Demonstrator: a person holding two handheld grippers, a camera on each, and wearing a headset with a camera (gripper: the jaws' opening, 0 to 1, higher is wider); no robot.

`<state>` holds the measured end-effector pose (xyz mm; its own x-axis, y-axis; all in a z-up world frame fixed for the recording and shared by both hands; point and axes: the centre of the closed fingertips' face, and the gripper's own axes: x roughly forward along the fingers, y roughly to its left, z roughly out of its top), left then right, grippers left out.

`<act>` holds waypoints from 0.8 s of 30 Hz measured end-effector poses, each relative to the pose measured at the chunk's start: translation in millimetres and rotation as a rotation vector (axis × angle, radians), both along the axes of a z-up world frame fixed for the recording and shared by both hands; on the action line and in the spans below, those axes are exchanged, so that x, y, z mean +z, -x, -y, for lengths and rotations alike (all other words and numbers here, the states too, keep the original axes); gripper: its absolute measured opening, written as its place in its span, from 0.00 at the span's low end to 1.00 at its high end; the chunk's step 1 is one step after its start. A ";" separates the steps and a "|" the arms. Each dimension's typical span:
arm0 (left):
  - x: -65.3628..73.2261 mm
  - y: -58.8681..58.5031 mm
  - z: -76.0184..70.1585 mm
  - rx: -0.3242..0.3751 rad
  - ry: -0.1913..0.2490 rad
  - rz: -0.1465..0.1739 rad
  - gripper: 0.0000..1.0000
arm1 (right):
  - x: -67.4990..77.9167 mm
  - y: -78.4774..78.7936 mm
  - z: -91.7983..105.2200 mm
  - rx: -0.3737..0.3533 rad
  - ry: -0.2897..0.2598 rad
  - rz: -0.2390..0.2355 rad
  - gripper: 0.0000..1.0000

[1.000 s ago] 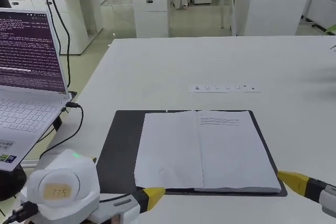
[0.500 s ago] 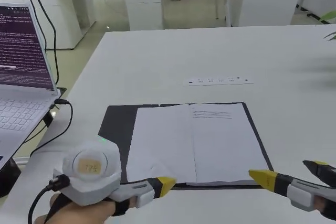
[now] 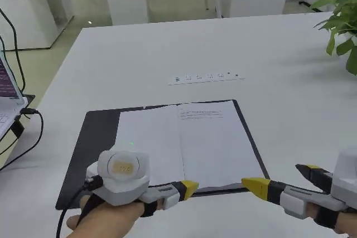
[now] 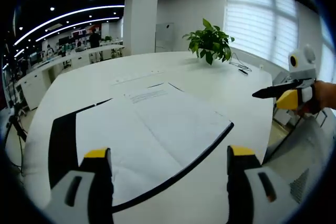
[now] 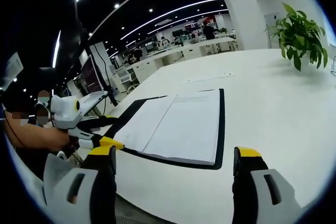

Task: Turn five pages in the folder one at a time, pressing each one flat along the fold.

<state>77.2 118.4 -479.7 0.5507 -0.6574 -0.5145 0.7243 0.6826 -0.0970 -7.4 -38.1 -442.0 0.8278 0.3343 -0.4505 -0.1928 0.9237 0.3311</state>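
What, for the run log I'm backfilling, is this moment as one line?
folder: open flat on table | left claw: open, at folder's near edge | right claw: open, off near-right corner | pages: none lifted

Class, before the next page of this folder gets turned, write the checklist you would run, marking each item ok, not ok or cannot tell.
1. Folder open on the table: ok.
2. Left gripper jaws open: ok.
3. Right gripper jaws open: ok.
4. Right gripper at the right page's edge: not ok, it is off the folder's near right corner.
5. One sheet loose to catch: cannot tell.
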 end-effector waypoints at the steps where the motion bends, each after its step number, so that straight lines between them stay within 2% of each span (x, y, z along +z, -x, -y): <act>1: -2.9 0.9 7.8 -0.004 0.008 -0.010 0.91 | 0.4 0.1 1.5 -0.008 -0.006 0.003 0.92; 5: -10.6 1.0 37.9 -0.028 0.021 -0.014 0.89 | -1.3 -0.2 2.9 -0.018 -0.016 0.004 0.91; 8: -14.9 0.3 59.8 -0.047 0.033 -0.001 0.87 | -3.6 -0.4 1.4 -0.017 -0.024 0.000 0.90; 14: -23.1 -3.5 93.0 -0.050 0.074 0.008 0.83 | -4.4 -1.6 5.3 -0.021 -0.029 -0.002 0.89; 18: -31.7 -7.0 107.1 -0.046 0.085 0.009 0.80 | -4.5 -2.1 10.8 -0.035 -0.034 -0.003 0.88; 24: -41.8 -9.6 115.8 -0.038 0.077 0.011 0.76 | -5.6 -3.7 14.9 -0.041 -0.042 -0.005 0.87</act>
